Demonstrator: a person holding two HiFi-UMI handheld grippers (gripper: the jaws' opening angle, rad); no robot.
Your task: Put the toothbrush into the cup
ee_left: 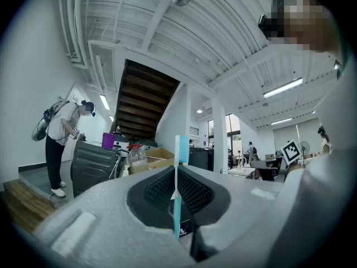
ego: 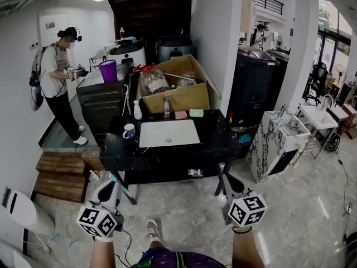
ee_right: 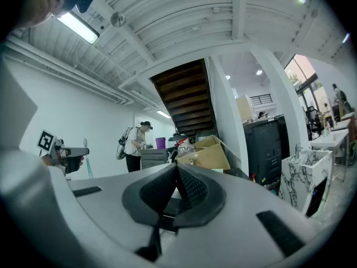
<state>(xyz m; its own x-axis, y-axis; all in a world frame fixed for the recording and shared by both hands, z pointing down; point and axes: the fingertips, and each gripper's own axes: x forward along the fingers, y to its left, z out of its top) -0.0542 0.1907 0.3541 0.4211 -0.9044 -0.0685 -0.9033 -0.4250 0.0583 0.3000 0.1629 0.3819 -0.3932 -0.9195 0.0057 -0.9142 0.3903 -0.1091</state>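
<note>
A teal and white toothbrush (ee_left: 177, 197) stands upright between the jaws of my left gripper (ee_left: 177, 171), which is shut on its handle; its bristle head (ee_left: 182, 149) sticks out above the jaw tips. In the head view the left gripper (ego: 110, 182) is low at the left, well short of the black table (ego: 220, 135). A blue and white cup (ego: 129, 130) stands on the table's left part. My right gripper (ee_right: 174, 172) is shut with nothing in it, and in the head view it (ego: 223, 180) hangs low at the right.
A white basin (ego: 169, 133) lies in the tabletop, with a white bottle (ego: 137, 110) and small items behind it. Beyond are a cardboard box (ego: 175, 85) and a purple bucket (ego: 108, 70). A person (ego: 58, 82) stands far left. Wooden steps (ego: 58, 177) and a marble cabinet (ego: 276, 141) flank the table.
</note>
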